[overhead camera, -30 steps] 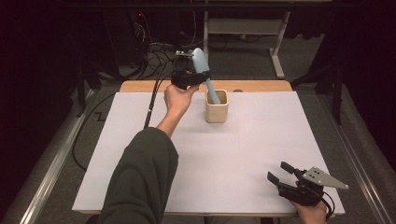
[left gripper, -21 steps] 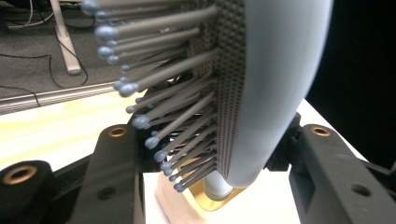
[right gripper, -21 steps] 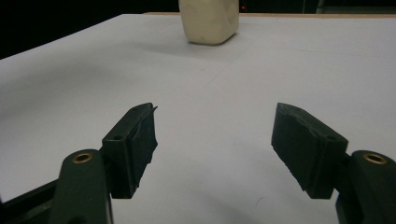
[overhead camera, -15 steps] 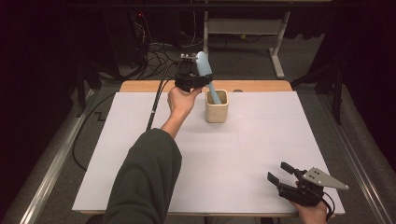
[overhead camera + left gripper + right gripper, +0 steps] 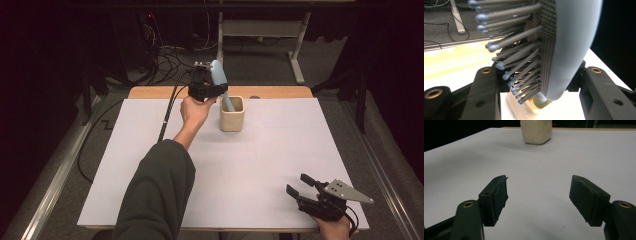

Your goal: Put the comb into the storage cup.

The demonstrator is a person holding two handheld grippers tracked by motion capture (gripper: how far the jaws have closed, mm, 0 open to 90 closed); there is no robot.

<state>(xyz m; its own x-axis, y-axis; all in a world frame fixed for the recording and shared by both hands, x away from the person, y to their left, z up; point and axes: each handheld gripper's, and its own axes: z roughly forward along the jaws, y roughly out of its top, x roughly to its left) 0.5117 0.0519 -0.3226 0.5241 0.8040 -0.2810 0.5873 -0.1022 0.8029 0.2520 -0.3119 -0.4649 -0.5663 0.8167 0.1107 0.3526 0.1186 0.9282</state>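
At the lower right of the high view, the right tongs (image 5: 300, 186) rest on the white worktop (image 5: 260, 165) with jaws apart. Farther up, centre, the left tongs (image 5: 212, 90) are clamped on a pale blue hairbrush (image 5: 219, 75) with ball-tipped bristles; its handle sits tilted in a cream, rounded-square cup (image 5: 232, 115).

A dim room: grey carpet floor (image 5: 260, 65), tangled black cables (image 5: 172, 62), and a white desk frame (image 5: 300, 55) behind the counter (image 5: 280, 92).
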